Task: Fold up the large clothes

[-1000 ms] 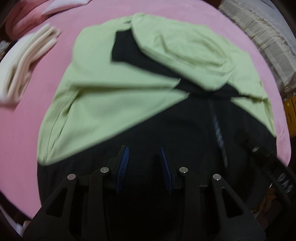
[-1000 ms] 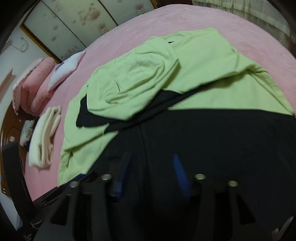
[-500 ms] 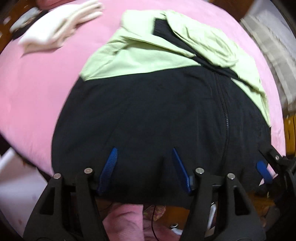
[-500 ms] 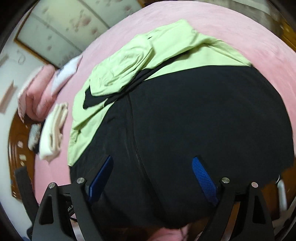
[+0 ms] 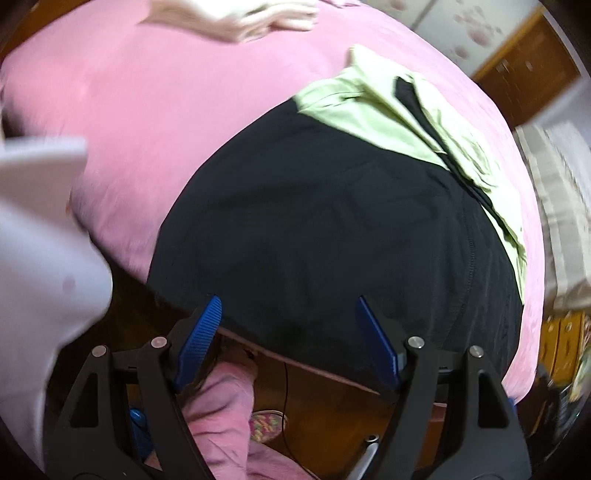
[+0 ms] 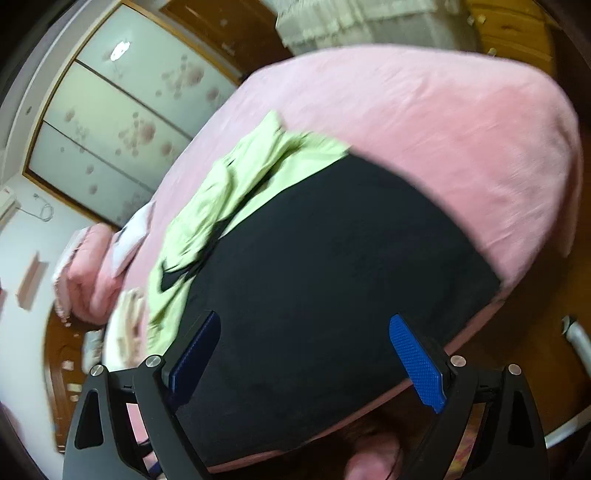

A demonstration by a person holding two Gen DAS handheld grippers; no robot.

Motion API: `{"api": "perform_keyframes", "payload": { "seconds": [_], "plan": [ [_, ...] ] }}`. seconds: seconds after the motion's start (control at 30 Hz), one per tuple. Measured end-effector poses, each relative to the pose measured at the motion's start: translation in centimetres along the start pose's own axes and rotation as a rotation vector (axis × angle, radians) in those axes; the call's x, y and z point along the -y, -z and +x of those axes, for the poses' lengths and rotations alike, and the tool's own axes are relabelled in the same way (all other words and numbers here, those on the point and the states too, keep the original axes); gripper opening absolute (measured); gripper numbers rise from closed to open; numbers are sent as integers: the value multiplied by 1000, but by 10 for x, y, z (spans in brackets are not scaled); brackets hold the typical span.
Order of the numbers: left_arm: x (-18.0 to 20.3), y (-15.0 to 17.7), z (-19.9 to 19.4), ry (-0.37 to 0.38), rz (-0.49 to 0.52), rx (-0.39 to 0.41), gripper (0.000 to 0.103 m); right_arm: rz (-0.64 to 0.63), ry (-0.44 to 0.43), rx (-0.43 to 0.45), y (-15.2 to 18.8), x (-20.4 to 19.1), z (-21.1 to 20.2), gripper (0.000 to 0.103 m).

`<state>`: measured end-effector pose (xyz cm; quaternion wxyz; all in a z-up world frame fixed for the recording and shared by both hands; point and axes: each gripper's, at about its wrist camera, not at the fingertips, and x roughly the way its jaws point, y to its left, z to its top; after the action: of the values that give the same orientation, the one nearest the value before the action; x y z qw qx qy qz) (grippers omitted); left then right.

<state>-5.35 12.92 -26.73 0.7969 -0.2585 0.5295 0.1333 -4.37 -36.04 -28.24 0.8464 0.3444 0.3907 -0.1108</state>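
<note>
A pink bed fills most of the room, its fuzzy cover spreading wide under everything else. On it, toward the near edge, lies the jacket — a big black body with pale green upper parts, spread flat with its hem reaching the bed's edge and hanging slightly over. The green hood and sleeves are bunched at the jacket's far end, away from the bed's near edge, with a strip of black lining showing among the folds. A zip seam runs down the black panel toward the hem.

At the far side of the bed from the jacket sits a stack of folded cream cloth, and in the right wrist view a pink pillow pile lies at the head of the bed, beyond the green hood. Behind the bed stand sliding doors with a flower pattern.

The left gripper hangs over the jacket's hem at the bed's edge, its blue-padded jaws opening, nothing pinched between them — the cloth lies below, free. The right gripper is likewise above the black hem, jaws spread wide and opening, gripping nothing. Below the bed's edge, pink trousered legs and wooden floor show.
</note>
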Motion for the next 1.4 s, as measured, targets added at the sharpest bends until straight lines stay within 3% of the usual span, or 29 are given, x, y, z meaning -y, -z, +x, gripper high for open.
{"api": "perform_keyframes", "payload": {
  "seconds": [0.13, 0.23, 0.37, 0.53, 0.67, 0.7, 0.8, 0.87, 0.97, 1.13, 1.2, 1.27, 1.4],
  "plan": [
    [-23, 20, 12, -9, -40, -7, 73, -21, 102, 35, -2, 49, -2, 94],
    [-36, 31, 20, -7, -43, -12, 73, -74, 121, 34, -6, 76, 1, 94],
    [-54, 41, 29, 8, -84, -5, 73, -159, 163, -23, -14, 95, 16, 93],
    [-77, 48, 41, 94, -170, 20, 73, -189, 156, -124, -24, 114, 40, 83],
    [-94, 44, 43, 149, -231, 94, 73, -285, 155, -175, -28, 109, 54, 73],
    [-98, 43, 44, 158, -245, 106, 73, -313, 152, -179, -30, 105, 57, 66],
    [-111, 35, 54, 156, -282, 133, 73, -333, 150, -213, -35, 97, 61, 59],
    [-118, 32, 59, 153, -306, 147, 74, -326, 147, -225, -39, 99, 61, 50],
    [-127, 28, 62, 162, -329, 203, 74, -310, 155, -233, -49, 104, 59, 29],
    [-130, 19, 63, 178, -361, 237, 73, -290, 123, -242, -55, 101, 48, 22],
    [-127, 18, 61, 194, -364, 226, 64, -286, 111, -239, -56, 98, 43, 20],
    [-120, 19, 60, 189, -336, 184, 49, -253, 87, -236, -56, 96, 38, 19],
    [-93, 14, 44, 144, -251, 142, 24, -223, 23, -257, -60, 80, 31, 18]
  ]
}}
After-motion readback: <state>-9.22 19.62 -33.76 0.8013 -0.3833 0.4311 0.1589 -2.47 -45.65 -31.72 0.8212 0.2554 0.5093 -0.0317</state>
